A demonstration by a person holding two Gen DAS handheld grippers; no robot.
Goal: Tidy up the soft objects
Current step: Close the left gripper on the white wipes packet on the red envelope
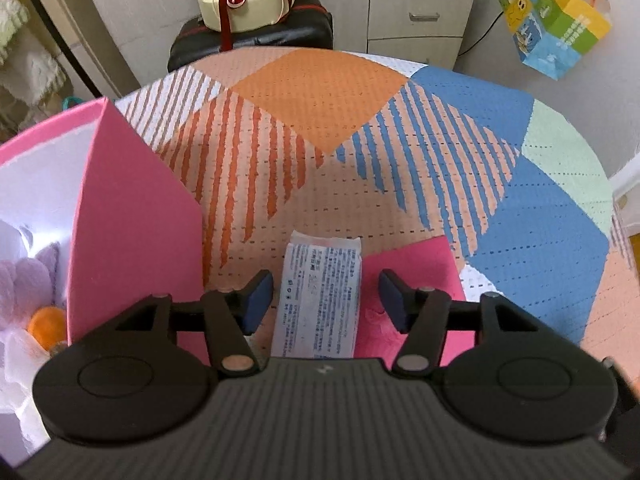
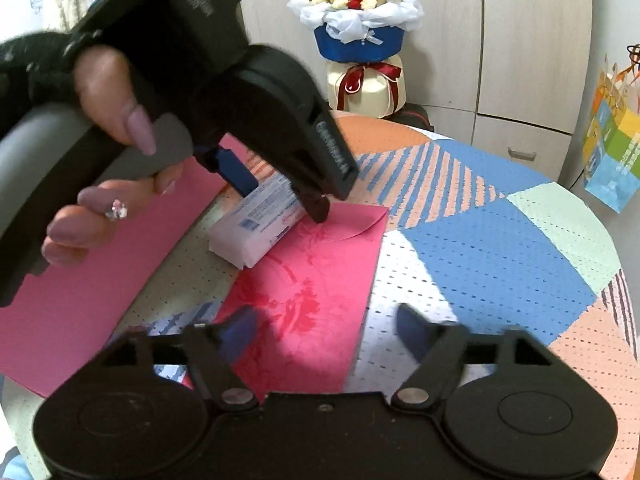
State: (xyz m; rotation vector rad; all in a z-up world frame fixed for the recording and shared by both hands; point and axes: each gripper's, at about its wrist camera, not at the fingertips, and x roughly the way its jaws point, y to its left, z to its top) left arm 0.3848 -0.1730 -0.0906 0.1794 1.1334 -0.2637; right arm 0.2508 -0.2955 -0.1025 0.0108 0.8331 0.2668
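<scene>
A white tissue pack [image 1: 318, 300] with blue print lies on the patterned tablecloth, partly on a pink envelope [image 1: 412, 276]. My left gripper [image 1: 324, 300] points down over the pack with a finger on each side. Small gaps show beside both pads, so it is open. In the right wrist view a hand holds the left gripper [image 2: 276, 196] over the same tissue pack [image 2: 256, 226]. My right gripper [image 2: 328, 328] stands open and empty above the near end of the pink envelope [image 2: 312, 280]. A pink box [image 1: 136, 232] at the left holds purple plush [image 1: 28, 276] and an orange soft thing [image 1: 46, 326].
The round table [image 1: 560, 208] drops away at the right and far sides. Behind it a wrapped bouquet [image 2: 360, 36] stands on a black stool [image 1: 256, 40], with grey drawers [image 1: 420, 12] beside it. A colourful paper bag [image 2: 612, 148] hangs at the right. The pink box wall [image 2: 80, 300] rises close on the left.
</scene>
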